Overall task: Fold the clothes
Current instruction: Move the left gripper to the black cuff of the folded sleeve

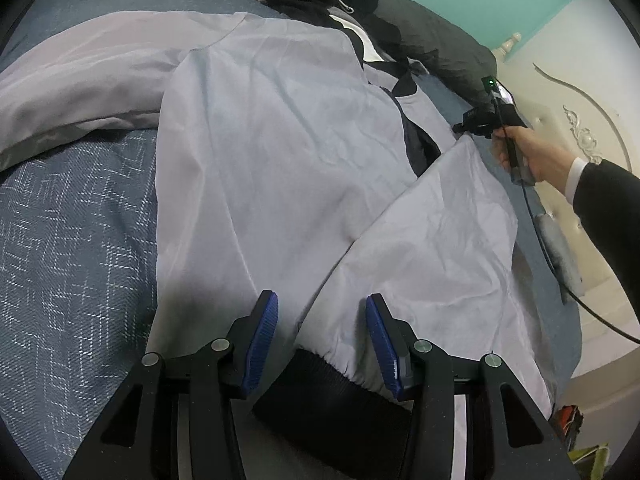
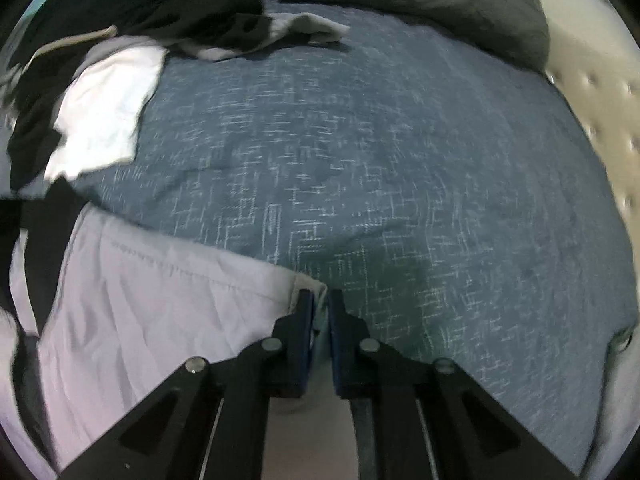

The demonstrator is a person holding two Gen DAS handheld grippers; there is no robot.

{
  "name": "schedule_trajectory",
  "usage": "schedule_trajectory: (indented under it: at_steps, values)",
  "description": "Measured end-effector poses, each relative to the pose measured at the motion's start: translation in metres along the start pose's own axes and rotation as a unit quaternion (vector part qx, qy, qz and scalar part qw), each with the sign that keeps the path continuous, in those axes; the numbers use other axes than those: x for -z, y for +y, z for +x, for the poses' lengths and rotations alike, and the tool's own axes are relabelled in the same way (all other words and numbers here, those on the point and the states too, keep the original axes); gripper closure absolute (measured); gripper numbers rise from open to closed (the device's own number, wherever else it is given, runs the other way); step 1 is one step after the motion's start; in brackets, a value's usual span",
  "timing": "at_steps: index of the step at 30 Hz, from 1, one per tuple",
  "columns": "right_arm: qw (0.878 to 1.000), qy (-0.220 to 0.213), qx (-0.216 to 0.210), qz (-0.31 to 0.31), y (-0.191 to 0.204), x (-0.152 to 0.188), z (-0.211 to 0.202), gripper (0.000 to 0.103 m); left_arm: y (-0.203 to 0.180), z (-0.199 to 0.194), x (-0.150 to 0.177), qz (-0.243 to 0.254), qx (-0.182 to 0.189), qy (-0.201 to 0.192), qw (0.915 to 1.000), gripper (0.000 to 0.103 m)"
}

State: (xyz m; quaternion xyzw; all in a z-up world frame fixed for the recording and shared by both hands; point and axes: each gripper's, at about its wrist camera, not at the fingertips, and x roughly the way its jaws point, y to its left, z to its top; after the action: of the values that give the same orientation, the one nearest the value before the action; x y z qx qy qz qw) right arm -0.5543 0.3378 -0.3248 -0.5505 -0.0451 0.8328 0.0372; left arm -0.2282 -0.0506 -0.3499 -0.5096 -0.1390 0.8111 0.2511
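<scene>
Right gripper (image 2: 320,300) jaws pinched on the pale garment (image 2: 160,300) corner (blue patterned bedspread (image 2: 380,160) beneath)

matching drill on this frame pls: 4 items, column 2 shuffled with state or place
1. left tongs
2. right tongs
3. dark pillow
4. black cuff

A. at the far end of the bed
B. shut on the corner of the pale jacket
C. open, pads apart
D. between the open pads

Pairs: 1-C, 2-B, 3-A, 4-D
</scene>
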Motion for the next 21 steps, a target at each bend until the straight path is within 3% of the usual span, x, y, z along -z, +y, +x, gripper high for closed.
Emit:
schedule_trajectory:
  at_steps: [3,8,11,14,21]
  values:
    - [0.999,-0.009,0.005,0.032,-0.013,-0.004,-0.006,0.095,0.003,-0.002,0.001,-0.002,0.003,0.000,1.0000,0.053]
    - [0.997,-0.037,-0.056,0.043,-0.024,-0.005,-0.026,0.094,0.003,-0.003,0.002,-0.002,0.002,0.000,1.0000,0.053]
    - [0.997,-0.019,-0.078,0.022,-0.018,-0.006,-0.026,0.091,0.003,-0.004,0.002,-0.002,0.002,0.000,1.0000,0.053]
    - [0.998,0.002,-0.058,0.000,-0.010,-0.002,-0.018,0.086,0.003,-0.004,0.002,-0.002,0.002,0.000,1.0000,0.053]
    - [0.998,0.020,-0.054,0.013,-0.012,0.008,0.006,0.085,0.002,-0.004,0.001,-0.002,0.004,0.001,1.0000,0.053]
